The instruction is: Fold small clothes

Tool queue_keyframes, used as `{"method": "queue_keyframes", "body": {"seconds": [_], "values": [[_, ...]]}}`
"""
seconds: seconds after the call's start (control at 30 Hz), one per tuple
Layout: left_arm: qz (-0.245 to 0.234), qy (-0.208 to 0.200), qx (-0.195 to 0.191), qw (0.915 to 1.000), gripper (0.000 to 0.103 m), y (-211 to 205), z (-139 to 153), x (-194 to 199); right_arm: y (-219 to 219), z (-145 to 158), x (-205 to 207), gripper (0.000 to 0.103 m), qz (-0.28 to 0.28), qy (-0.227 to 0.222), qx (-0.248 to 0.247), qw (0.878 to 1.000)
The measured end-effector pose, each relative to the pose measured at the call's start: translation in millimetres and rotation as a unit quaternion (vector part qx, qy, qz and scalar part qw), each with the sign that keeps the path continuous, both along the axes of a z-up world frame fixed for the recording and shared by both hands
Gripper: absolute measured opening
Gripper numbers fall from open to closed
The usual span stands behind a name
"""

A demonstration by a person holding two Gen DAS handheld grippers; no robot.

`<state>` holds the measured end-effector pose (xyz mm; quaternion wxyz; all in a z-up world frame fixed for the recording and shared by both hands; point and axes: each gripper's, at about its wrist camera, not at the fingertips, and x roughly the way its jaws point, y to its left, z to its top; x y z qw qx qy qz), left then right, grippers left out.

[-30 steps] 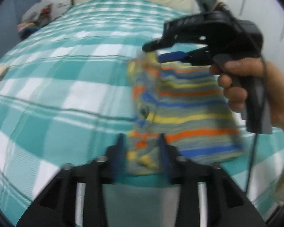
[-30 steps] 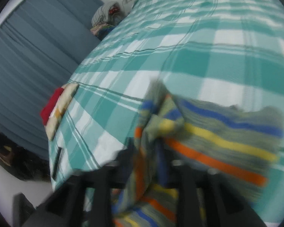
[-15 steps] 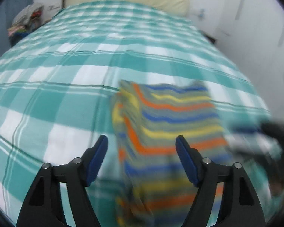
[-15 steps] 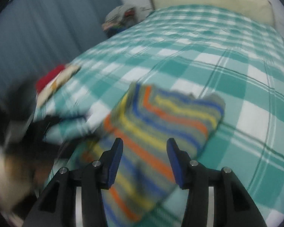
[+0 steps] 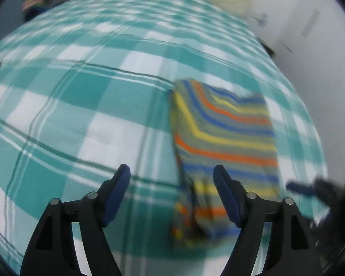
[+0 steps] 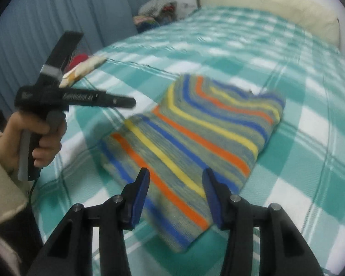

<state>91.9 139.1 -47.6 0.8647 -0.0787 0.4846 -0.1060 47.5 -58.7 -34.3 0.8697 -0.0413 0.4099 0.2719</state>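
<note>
On bedspread (image 6: 310,119): striped garment (image 6: 195,138), near edge blurred.

A big bed (image 6: 253,46) with a green and white checked cover, blue curtains (image 6: 69,11), white wall (image 5: 310,46).

Striped garment (image 6: 195,138): soft knit cloth, matt, fine-ribbed, bands of orange, yellow and blue on heathered grey-green.

Bedspread (image 6: 310,138): woven cloth in teal and white check, matt, faint twill grain.

Pillow (image 6: 276,7) at the bed's far edge: cream cloth, matt.

Curtain (image 6: 80,18): blue-grey cloth in vertical pleats.

My right gripper (image 6: 176,197): matt black plastic arms, blue plastic pads, small bright metal pins.

My left gripper (image 5: 171,195): the same.

My sleeve (image 6: 4,184): cream cloth, matt.
</note>
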Motion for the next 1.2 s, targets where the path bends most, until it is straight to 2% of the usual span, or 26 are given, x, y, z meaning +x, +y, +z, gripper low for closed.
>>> {"method": "queue_keyframes", "body": {"seconds": [0.03, 0.1, 0.13, 0.17, 0.2, 0.23, 0.3, 0.37, 0.4, 0.47, 0.57, 0.63, 0.67, 0.73, 0.77, 0.8, 0.83, 0.9, 0.97, 1.07, 1.2], "values": [[-0.012, 0.002, 0.016, 0.9998, 0.077, -6, -4, -3, 3, 0, -4, 0.049, 0.002, 0.000, -0.001, 1.000], [-0.028, 0.031, 0.083, 0.9957, 0.073, -20, -27, -11, 7, -13, -9, 0.049, 0.003, 0.016, -0.004, 1.000], [-0.036, 0.051, 0.105, 0.9925, 0.071, -23, -39, -11, 9, -27, -10, 0.049, 0.000, 0.037, -0.010, 0.999], [-0.046, 0.062, 0.111, 0.9908, 0.071, -22, -47, -15, 13, -40, -10, 0.049, -0.003, 0.057, -0.019, 0.998], [-0.053, 0.057, 0.107, 0.9912, 0.071, -19, -46, -18, 13, -52, -12, 0.049, -0.005, 0.072, -0.028, 0.997], [-0.056, 0.056, 0.103, 0.9915, 0.071, -15, -39, -19, 11, -53, -18, 0.049, -0.002, 0.065, -0.026, 0.998], [-0.055, 0.043, 0.084, 0.9940, 0.072, -6, -21, -16, -1, -41, -25, 0.054, 0.005, 0.059, -0.005, 0.998], [-0.057, 0.017, 0.058, 0.9966, 0.082, 3, -3, -7, -27, -23, -18, 0.077, -0.018, 0.060, 0.041, 0.997], [-0.054, 0.005, 0.045, 0.9975, 0.089, 7, 4, 3, -42, -14, -12, 0.079, -0.041, 0.050, 0.061, 0.996], [-0.051, -0.006, 0.018, 0.9985, 0.090, 9, 6, 23, -68, -7, 6, 0.080, -0.084, 0.041, 0.086, 0.992], [-0.052, 0.031, -0.025, 0.9979, 0.089, 1, -19, 61, -109, -16, 50, 0.080, -0.152, 0.074, 0.162, 0.972], [-0.062, 0.056, -0.032, 0.9960, 0.084, -13, -35, 73, -120, -32, 74, 0.080, -0.170, 0.110, 0.210, 0.956], [-0.070, 0.070, -0.033, 0.9945, 0.082, -23, -46, 80, -121, -42, 84, 0.078, -0.170, 0.127, 0.233, 0.949], [-0.073, 0.066, -0.037, 0.9945, 0.080, -33, -52, 78, -109, -62, 104, 0.072, -0.155, 0.156, 0.265, 0.939], [-0.074, 0.058, -0.042, 0.9947, 0.075, -37, -53, 79, -99, -70, 112, 0.061, -0.149, 0.165, 0.269, 0.937], [-0.080, 0.058, -0.051, 0.9938, 0.044, -42, -54, 80, -86, -75, 120, 0.053, -0.148, 0.163, 0.257, 0.941], [-0.078, 0.063, -0.053, 0.9936, 0.025, -44, -54, 81, -71, -76, 126, 0.036, -0.149, 0.154, 0.231, 0.949], [-0.072, 0.055, -0.049, 0.9947, 0.019, -46, -47, 78, -39, -66, 125, 0.029, -0.147, 0.123, 0.171, 0.966], [-0.079, 0.029, -0.042, 0.9955, 0.018, -45, -29, 69, -28, -45, 114, 0.026, -0.138, 0.082, 0.152, 0.975], [-0.093, -0.013, -0.047, 0.9945, 0.018, -42, 14, 48, -22, -6, 94, 0.025, -0.107, 0.035, 0.156, 0.981], [-0.103, -0.073, -0.056, 0.9904, 0.019, -42, 73, 35, -25, 47, 78, 0.025, -0.084, -0.011, 0.170, 0.982]]}}
